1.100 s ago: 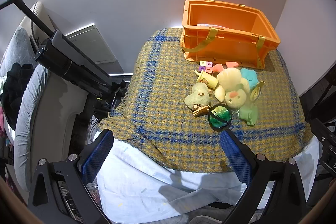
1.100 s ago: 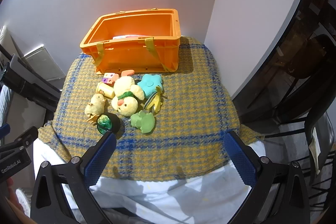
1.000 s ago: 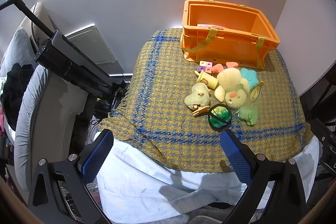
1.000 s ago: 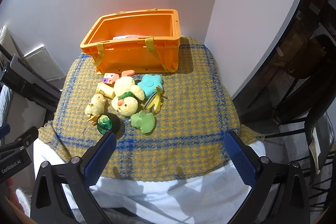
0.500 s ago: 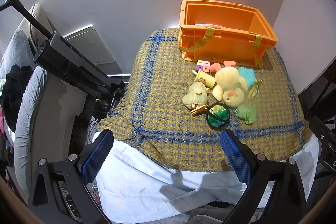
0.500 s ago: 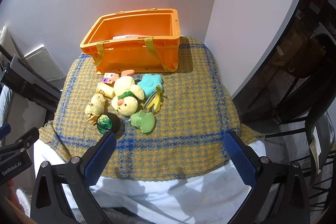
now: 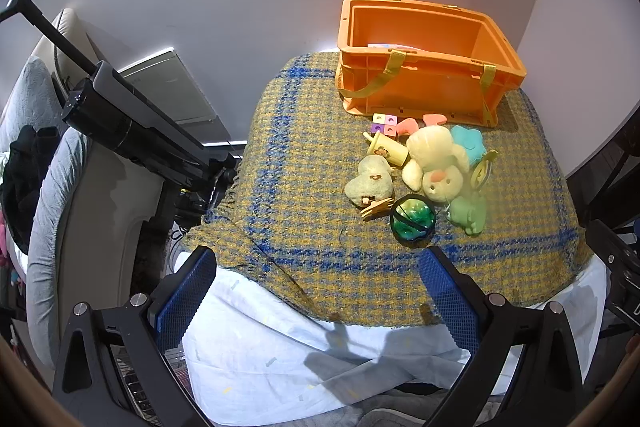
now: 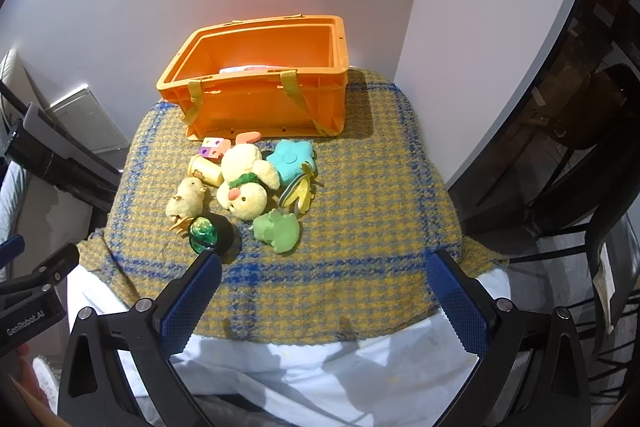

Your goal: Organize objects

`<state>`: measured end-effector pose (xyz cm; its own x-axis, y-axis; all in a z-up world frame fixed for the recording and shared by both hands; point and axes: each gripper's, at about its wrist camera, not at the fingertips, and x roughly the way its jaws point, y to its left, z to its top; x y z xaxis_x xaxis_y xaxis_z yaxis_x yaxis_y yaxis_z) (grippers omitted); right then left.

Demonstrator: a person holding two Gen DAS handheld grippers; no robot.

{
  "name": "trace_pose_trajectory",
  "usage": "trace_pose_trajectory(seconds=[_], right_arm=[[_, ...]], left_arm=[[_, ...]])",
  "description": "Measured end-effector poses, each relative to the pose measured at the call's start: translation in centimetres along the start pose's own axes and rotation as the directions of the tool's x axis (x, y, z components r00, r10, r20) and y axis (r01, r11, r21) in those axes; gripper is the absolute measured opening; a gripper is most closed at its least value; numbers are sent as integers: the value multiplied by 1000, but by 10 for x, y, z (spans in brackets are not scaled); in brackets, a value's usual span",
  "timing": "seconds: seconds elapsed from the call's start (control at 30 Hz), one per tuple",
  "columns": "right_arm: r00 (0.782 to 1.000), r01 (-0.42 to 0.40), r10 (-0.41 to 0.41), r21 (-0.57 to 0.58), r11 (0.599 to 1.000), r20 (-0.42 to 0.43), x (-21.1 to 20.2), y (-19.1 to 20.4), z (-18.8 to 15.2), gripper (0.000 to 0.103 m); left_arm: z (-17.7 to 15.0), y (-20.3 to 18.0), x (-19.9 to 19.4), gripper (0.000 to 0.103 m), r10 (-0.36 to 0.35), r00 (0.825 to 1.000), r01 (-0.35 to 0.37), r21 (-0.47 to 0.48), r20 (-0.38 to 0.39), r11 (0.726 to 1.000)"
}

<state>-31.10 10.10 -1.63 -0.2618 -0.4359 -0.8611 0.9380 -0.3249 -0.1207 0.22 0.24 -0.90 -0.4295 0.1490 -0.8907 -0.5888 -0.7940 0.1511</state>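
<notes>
An orange crate (image 7: 428,75) (image 8: 264,103) stands at the back of a plaid-covered table (image 7: 304,163) (image 8: 380,187). In front of it lies a heap of toys: a yellow plush duck (image 7: 434,165) (image 8: 244,187), a small plush chick (image 7: 370,183) (image 8: 186,201), a green ball (image 7: 413,221) (image 8: 204,231), a green frog toy (image 7: 468,215) (image 8: 278,229), a teal star (image 7: 470,145) (image 8: 291,159), a yellow toy cup (image 7: 388,149) (image 8: 206,171) and coloured blocks (image 7: 384,123) (image 8: 212,147). My left gripper (image 7: 320,267) and right gripper (image 8: 322,269) hang open above the table's near edge, holding nothing.
A white sheet (image 7: 304,347) hangs under the plaid cloth. A grey padded seat (image 7: 52,187) and a black tripod head (image 7: 132,131) stand left of the table. White walls form a corner behind the crate. Dark chairs (image 8: 580,155) are on the right.
The left wrist view has shifted slightly, so the crate and toys sit a little further left and higher. The right gripper has stayed still. Both stay open.
</notes>
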Motion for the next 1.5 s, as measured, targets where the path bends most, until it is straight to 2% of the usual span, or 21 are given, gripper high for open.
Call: trace_pose_trajectory(seconds=[0.17, 0.2, 0.6, 0.9, 0.93, 1.5], right_arm=[[1000, 22, -22, 41, 999, -5, 0, 0, 0, 102], [999, 35, -34, 60, 998, -8, 0, 0, 1, 102], [999, 39, -38, 79, 996, -14, 1, -1, 1, 102], [998, 57, -56, 110, 992, -15, 1, 0, 0, 102], [997, 80, -78, 145, 986, -21, 1, 0, 0, 102], [994, 106, -104, 191, 976, -18, 1, 1, 1, 102]], left_arm=[[-1, 0, 0, 103, -8, 1000, 8, 9, 1, 1000], [-1, 0, 0, 103, -98, 995, 92, 186, 23, 978], [-1, -1, 3, 103, -115, 993, 109, 207, 15, 972], [-2, 0, 4, 103, -139, 990, 131, 245, 16, 961], [-1, -1, 4, 103, -140, 990, 131, 246, 17, 960], [1, 1, 6, 103, -162, 986, 148, 273, 28, 950]])
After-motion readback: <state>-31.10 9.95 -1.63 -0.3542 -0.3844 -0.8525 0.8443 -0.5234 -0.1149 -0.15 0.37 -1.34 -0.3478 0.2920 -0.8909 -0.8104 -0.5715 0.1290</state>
